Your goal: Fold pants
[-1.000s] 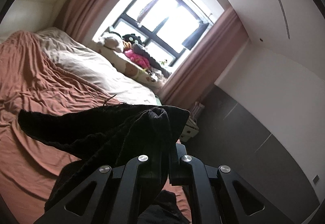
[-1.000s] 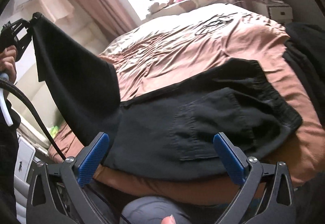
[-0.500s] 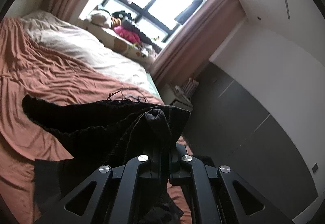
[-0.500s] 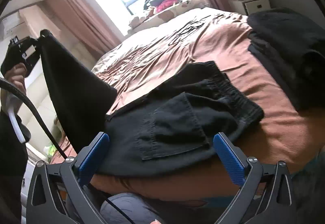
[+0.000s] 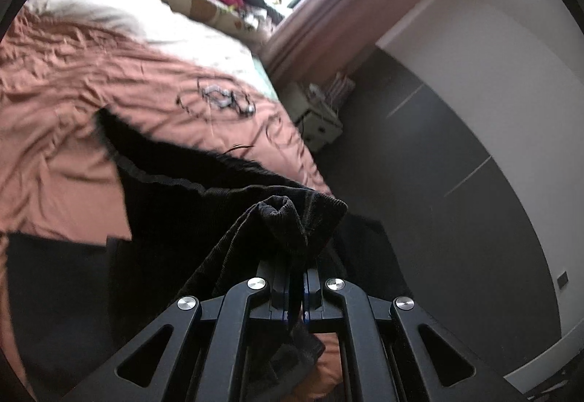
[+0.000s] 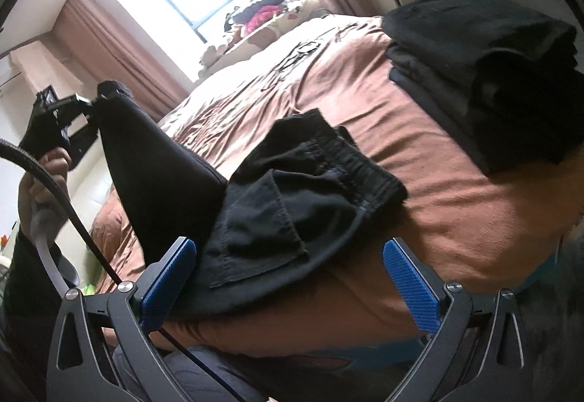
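Black pants (image 6: 299,197) lie on the brown bedspread (image 6: 419,161), waistband and back pocket toward the right. My left gripper (image 5: 299,296) is shut on the bunched leg ends (image 5: 288,219) and holds them up above the bed. It also shows in the right wrist view (image 6: 87,106), with the leg fabric (image 6: 153,176) hanging down from it. My right gripper (image 6: 288,278) is open and empty, just in front of the pants near the bed's front edge.
A stack of folded dark clothes (image 6: 489,73) sits on the bed at the right. A cable tangle (image 5: 222,99) lies on the bedspread farther back. A white nightstand (image 5: 317,117) stands by the dark wall. Stuffed toys (image 6: 270,19) line the window sill.
My left gripper has carried the leg ends forward over the bed and tilted down. My right gripper has shifted so the pants sit left and the folded stack has come into view.
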Tool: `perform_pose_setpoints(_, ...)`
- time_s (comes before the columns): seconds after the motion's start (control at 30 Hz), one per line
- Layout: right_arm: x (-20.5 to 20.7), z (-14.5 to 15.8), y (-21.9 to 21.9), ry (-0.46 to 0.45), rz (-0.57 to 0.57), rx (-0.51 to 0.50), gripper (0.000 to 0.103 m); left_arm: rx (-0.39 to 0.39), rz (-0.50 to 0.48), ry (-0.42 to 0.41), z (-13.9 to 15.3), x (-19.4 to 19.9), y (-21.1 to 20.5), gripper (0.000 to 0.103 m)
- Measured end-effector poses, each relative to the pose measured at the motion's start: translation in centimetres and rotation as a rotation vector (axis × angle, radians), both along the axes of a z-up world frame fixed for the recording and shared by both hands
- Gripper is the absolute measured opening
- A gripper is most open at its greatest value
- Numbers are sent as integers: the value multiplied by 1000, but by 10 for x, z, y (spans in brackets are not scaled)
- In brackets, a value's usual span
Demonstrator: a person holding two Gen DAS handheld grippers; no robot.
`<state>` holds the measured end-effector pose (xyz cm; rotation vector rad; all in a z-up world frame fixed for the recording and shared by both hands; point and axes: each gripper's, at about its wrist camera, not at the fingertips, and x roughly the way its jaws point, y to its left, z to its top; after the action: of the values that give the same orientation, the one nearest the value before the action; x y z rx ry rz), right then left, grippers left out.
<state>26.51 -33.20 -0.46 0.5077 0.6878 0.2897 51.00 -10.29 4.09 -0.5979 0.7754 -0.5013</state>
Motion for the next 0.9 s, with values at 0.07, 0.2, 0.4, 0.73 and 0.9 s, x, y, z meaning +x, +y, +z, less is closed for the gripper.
perform_pose_setpoints(0.07,1,-2,-5,7,-3,3,103,-6,-19,23,-14,0,-10,4)
perform_pose_setpoints(0.2,1,-6,-12,21,-15,13,103,8,-50,83,-43,3,-34,4)
perform_pose_setpoints(0.4,-4,-11,-21,31,-28,23,103,13,-130,133,-71,5,-76,4)
perform_pose_setpoints(0.73,-6,-15,-32,49,-45,34,103,110,-313,290,-127,-16,-142,24)
perform_pose_setpoints(0.9,-10,-16,-33,52,-39,35,103,131,-339,263,-119,-36,-133,64)
